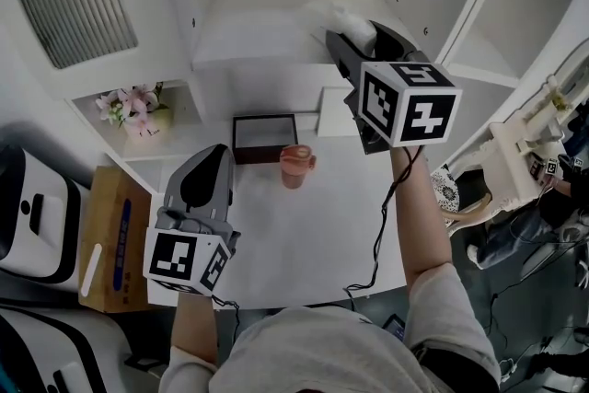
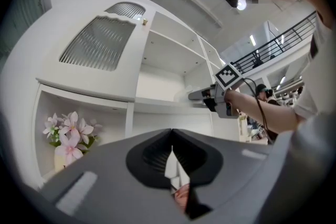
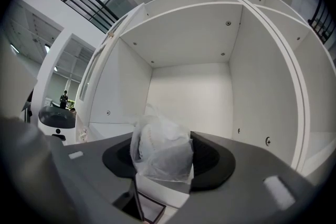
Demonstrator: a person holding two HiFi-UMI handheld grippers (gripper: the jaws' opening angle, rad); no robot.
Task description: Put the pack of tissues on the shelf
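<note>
Your right gripper (image 3: pixel 161 157) clamps the pack of tissues (image 3: pixel 160 144) — inside the shelf (image 3: pixel 189 86), one o'clock past the surface (image 1: pixel 313 235); left gripper (image 2: pixel 172 150) closed.

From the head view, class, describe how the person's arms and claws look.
The left claw and right claw are dark grey and wedge-shaped. Each carries a white cube printed with black square markers. A thin black cable trails from the right one. The person wears a pale short-sleeved top.
</note>
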